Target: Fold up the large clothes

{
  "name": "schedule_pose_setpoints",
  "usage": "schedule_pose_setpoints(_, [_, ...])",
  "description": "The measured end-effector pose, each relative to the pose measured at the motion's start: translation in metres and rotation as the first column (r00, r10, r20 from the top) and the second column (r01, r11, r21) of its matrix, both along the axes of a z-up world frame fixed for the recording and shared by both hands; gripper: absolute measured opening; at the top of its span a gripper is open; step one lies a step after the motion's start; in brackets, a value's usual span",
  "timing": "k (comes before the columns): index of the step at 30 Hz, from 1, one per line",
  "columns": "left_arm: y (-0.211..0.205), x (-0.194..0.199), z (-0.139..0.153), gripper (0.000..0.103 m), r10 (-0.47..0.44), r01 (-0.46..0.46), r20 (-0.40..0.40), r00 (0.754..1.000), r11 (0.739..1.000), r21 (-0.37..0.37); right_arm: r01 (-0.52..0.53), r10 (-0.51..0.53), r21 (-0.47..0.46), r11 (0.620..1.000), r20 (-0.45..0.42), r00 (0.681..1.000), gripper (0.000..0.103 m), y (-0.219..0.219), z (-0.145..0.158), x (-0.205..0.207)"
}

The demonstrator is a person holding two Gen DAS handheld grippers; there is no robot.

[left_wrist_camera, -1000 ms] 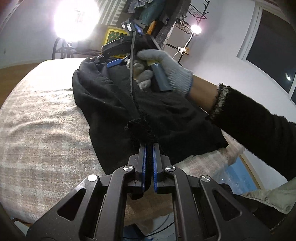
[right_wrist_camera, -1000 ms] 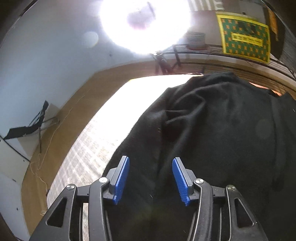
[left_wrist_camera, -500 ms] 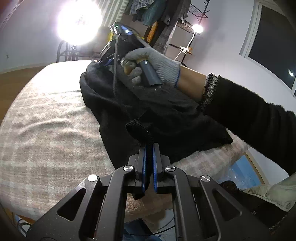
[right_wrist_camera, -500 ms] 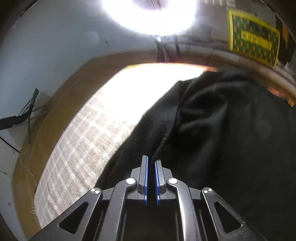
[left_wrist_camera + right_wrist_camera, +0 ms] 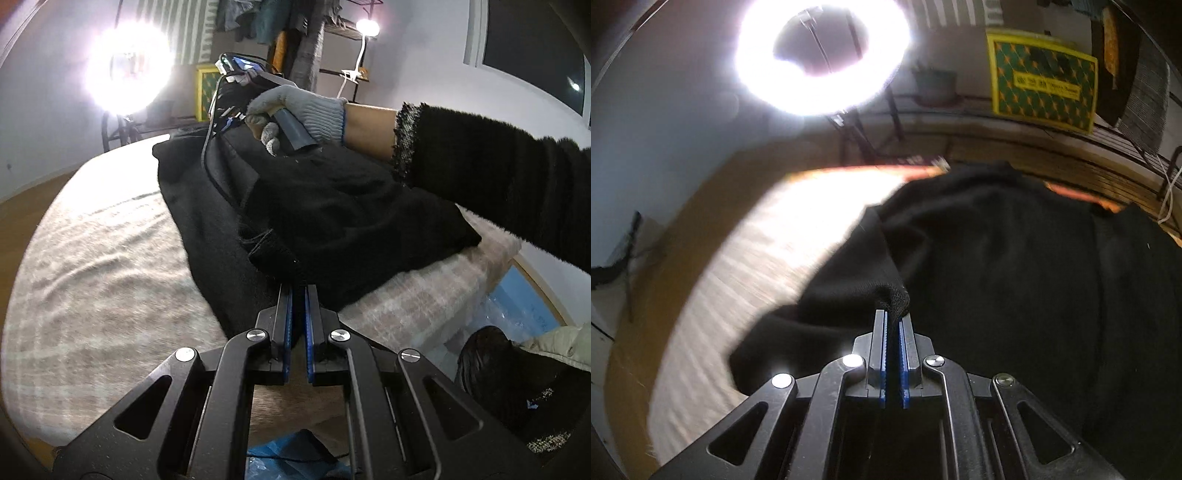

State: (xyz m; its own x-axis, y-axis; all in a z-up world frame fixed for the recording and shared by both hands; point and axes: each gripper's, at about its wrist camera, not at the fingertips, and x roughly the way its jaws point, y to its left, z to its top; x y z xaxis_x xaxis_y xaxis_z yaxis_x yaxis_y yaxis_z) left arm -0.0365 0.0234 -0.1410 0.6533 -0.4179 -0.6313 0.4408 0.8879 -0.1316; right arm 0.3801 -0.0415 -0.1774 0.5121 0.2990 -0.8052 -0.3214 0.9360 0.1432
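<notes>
A large black knit garment (image 5: 332, 206) lies bunched on a beige plaid blanket (image 5: 96, 280) on a bed. My left gripper (image 5: 297, 288) is shut on the garment's near ribbed edge. The right gripper's body, held by a gloved hand (image 5: 295, 107), shows at the garment's far end in the left wrist view; its fingers are hidden there. In the right wrist view my right gripper (image 5: 894, 317) is shut on a fold of the black garment (image 5: 997, 280) and holds it lifted above the blanket (image 5: 746, 280).
A bright ring light (image 5: 125, 70) on a stand is behind the bed, with a yellow-green box (image 5: 1041, 81) and a clothes rack (image 5: 288, 29) beside it. The bed's right edge (image 5: 480, 266) drops to a blue floor area (image 5: 524, 306). The person's sleeve (image 5: 498, 177) crosses the right side.
The right gripper closed on the garment's far edge and lifted the fold. The left gripper stayed shut on the near edge as the garment rose and shifted right.
</notes>
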Motion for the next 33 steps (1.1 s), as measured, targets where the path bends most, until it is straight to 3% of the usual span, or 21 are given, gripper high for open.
schedule_pose_setpoints(3, [-0.009, -0.003, -0.007, 0.004, -0.021, 0.021, 0.000, 1.000, 0.999, 0.034, 0.028, -0.028, -0.037, 0.999, -0.016, 0.999, 0.006, -0.010, -0.005, 0.000])
schedule_pose_setpoints(5, [-0.012, -0.003, -0.010, 0.004, -0.035, 0.036, -0.021, 0.999, 0.999, 0.030, 0.040, -0.041, -0.052, 0.998, -0.022, 0.999, 0.031, -0.016, -0.002, 0.003])
schedule_pose_setpoints(6, [-0.013, -0.005, -0.011, 0.004, -0.038, 0.039, -0.021, 0.999, 0.999, 0.026, 0.040, -0.041, -0.059, 0.997, -0.011, 0.999, 0.033, -0.019, 0.001, 0.001])
schedule_pose_setpoints(10, [-0.010, -0.017, -0.007, 0.004, -0.071, 0.071, -0.019, 0.997, 0.997, -0.016, 0.027, -0.024, -0.062, 0.998, 0.049, 0.999, 0.032, -0.036, 0.025, -0.015])
schedule_pose_setpoints(13, [-0.002, -0.031, 0.004, 0.004, -0.084, 0.085, 0.014, 0.996, 0.995, -0.047, 0.000, -0.002, 0.036, 0.999, 0.058, 0.998, 0.033, -0.054, 0.044, -0.035])
schedule_pose_setpoints(20, [0.036, -0.020, 0.021, 0.004, 0.040, -0.034, 0.039, 0.998, 0.989, -0.142, -0.214, 0.207, 0.194, 0.957, 0.055, 0.977, 0.034, -0.067, 0.067, -0.126])
schedule_pose_setpoints(24, [0.037, 0.000, 0.014, 0.004, 0.065, -0.063, 0.013, 0.998, 0.988, -0.142, -0.367, 0.364, 0.143, 0.919, 0.048, 0.930, 0.034, -0.039, 0.052, -0.187])
schedule_pose_setpoints(28, [0.033, 0.019, -0.005, 0.004, 0.118, -0.125, -0.066, 0.991, 0.985, -0.120, -0.423, 0.423, 0.058, 0.904, 0.016, 0.906, 0.033, -0.010, 0.027, -0.226])
schedule_pose_setpoints(30, [0.037, 0.024, -0.010, 0.009, 0.151, -0.163, -0.092, 0.984, 0.977, -0.140, -0.436, 0.436, 0.018, 0.900, -0.003, 0.900, 0.033, 0.000, 0.012, -0.239])
schedule_pose_setpoints(32, [0.041, 0.027, -0.014, 0.027, 0.184, -0.199, -0.102, 0.978, 0.968, -0.152, -0.434, 0.433, -0.038, 0.900, -0.014, 0.901, 0.033, 0.006, -0.002, -0.247])
schedule_pose_setpoints(33, [0.043, 0.028, -0.015, 0.029, 0.193, -0.209, -0.106, 0.975, 0.965, -0.159, -0.427, 0.427, -0.084, 0.901, -0.017, 0.904, 0.033, 0.005, -0.010, -0.251])
